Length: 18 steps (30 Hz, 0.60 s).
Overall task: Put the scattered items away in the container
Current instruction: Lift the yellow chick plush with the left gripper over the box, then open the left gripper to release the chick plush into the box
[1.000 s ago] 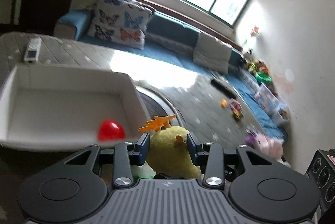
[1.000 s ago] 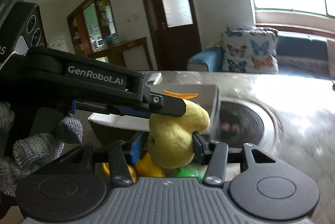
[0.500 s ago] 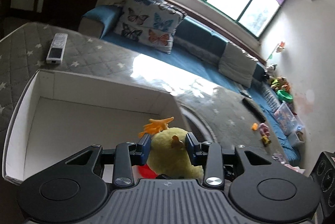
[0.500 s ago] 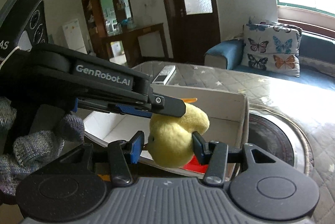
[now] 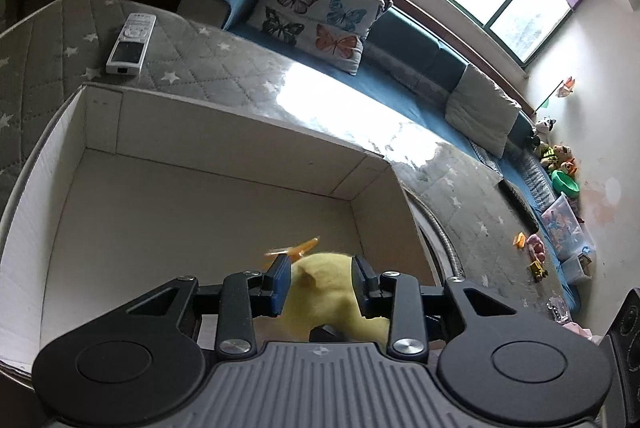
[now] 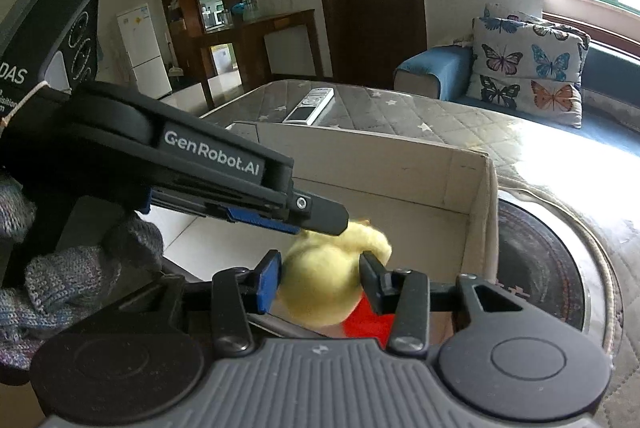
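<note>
Here both tongs grip one yellow plush toy: the left tongs pinch it between their blue pad and black pad, and the right tongs clamp its rounded body from the other side, their jaws having just closed a little further on it. In the right wrist view the left tongs reach across above the toy, carried by a hand in a grey knit glove. The toy, with an orange tuft on top, hangs over the near right corner of the white cardboard box. A red ball lies just under it. The box stands on a grey quilted table beside a white remote control, and a butterfly cushion leans on the blue sofa behind.
</note>
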{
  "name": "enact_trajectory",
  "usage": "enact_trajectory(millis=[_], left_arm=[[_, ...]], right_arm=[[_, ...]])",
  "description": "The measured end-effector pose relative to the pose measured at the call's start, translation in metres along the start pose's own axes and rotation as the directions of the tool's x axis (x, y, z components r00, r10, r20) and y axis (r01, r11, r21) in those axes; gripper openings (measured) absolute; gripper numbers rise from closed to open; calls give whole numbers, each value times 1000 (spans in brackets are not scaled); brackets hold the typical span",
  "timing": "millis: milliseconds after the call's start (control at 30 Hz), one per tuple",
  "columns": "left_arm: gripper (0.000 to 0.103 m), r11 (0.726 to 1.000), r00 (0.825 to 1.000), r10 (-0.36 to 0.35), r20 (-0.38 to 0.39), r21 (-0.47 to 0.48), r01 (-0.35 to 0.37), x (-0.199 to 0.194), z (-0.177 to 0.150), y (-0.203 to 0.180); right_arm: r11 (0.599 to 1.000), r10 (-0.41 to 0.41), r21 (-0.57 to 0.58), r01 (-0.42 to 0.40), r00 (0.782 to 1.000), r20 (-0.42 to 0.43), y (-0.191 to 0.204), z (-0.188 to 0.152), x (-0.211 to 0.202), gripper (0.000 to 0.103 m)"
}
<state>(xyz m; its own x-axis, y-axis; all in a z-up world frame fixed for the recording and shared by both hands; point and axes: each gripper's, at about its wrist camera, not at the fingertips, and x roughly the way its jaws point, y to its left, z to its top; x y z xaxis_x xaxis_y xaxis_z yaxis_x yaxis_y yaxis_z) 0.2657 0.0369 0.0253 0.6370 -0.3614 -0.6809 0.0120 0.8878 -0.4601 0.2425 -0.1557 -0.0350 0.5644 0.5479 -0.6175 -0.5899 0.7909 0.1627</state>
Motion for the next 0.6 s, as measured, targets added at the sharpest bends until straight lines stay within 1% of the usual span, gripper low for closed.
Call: enact_trajectory(millis=[100, 233, 600], left_arm=[[36, 1000, 1000, 13, -8, -5, -13, 2, 0, 2], [36, 1000, 1000, 22, -8, -7, -22, 1, 0, 5], [35, 1000, 999, 18, 41, 23, -19, -25, -6, -7]], right_arm=[[1000, -3, -7, 3, 1000, -9, 1, 5, 5, 43], [1000, -10, -16, 10, 1000, -1, 5, 5, 2, 43], [999, -38, -17, 39, 998, 52, 9, 5, -26, 44]])
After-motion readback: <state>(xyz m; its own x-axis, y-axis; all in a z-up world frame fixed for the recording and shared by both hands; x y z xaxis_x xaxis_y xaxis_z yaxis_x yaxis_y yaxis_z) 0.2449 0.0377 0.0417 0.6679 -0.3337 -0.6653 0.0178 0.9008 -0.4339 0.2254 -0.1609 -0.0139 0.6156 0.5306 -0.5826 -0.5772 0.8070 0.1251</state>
